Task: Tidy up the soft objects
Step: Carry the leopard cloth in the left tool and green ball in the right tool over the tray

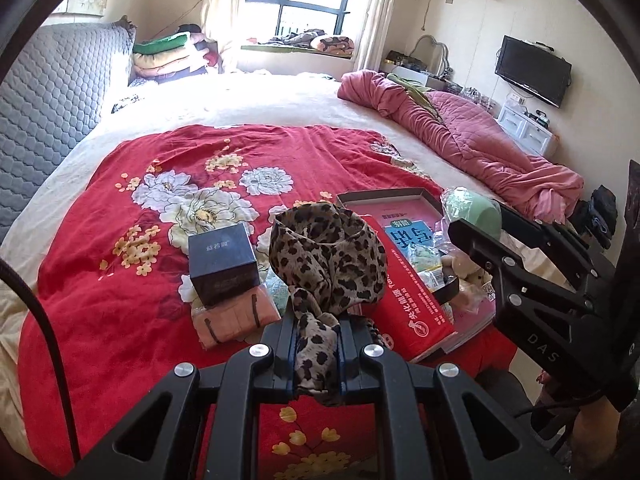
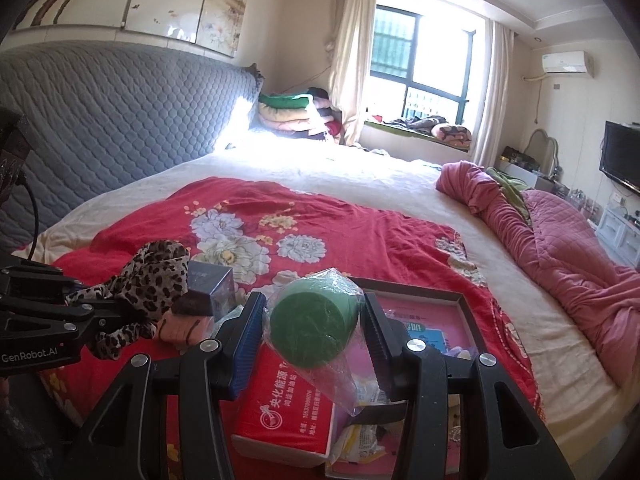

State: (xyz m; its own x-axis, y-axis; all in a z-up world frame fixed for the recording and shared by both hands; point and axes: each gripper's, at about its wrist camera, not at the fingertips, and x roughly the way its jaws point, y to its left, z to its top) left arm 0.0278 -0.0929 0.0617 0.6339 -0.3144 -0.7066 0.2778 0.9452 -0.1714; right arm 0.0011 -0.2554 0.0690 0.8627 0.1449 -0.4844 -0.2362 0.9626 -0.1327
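My left gripper [image 1: 318, 340] is shut on a leopard-print scarf [image 1: 328, 260] and holds it bunched above the red floral bedspread [image 1: 120, 280]. The scarf also shows at the left of the right wrist view [image 2: 148, 280]. My right gripper [image 2: 314, 320] is shut on a green roll in a clear plastic bag [image 2: 314, 318], held above a red tissue pack [image 2: 288, 420]. That gripper and the green roll [image 1: 476, 208] show at the right of the left wrist view.
A dark box [image 1: 222, 262] sits on a pink folded cloth [image 1: 236, 316]. A shallow cardboard tray [image 1: 404, 200] holds a booklet and small packets. A rumpled pink quilt [image 1: 480, 148] lies on the right side of the bed. A grey headboard [image 2: 120, 112] stands at left.
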